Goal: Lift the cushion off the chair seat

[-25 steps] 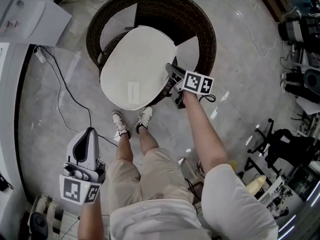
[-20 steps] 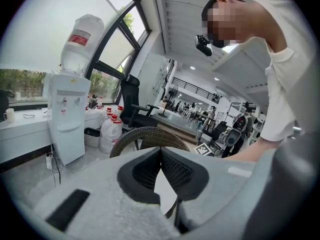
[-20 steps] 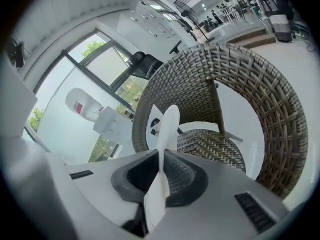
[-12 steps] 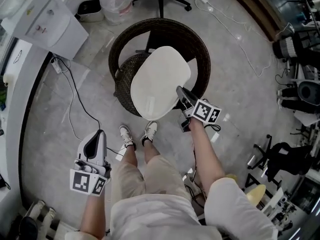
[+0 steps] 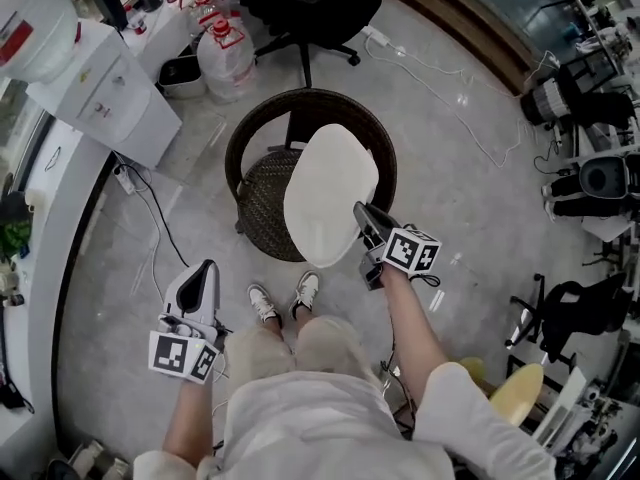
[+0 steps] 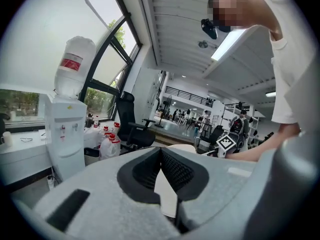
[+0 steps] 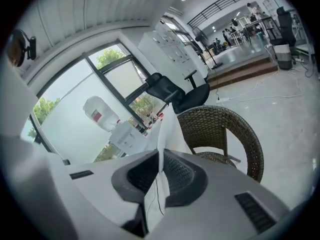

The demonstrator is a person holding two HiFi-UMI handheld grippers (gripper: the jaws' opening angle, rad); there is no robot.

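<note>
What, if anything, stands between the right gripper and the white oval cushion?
Nothing visible. The right gripper has its jaws shut on the edge of the white oval cushion, which is tilted over the brown wicker chair.

Bright, even daylight fills the room, coming from tall windows (image 6: 102, 64) that wash out to white glare, helped by a ceiling strip light (image 6: 231, 38). The glossy grey floor (image 5: 470, 198) shows soft reflections and only faint shadows. The white cushion (image 5: 330, 203) looks evenly lit. Both gripper views bulge fisheye-style with black corners, and their nearest foreground is blurred
</note>
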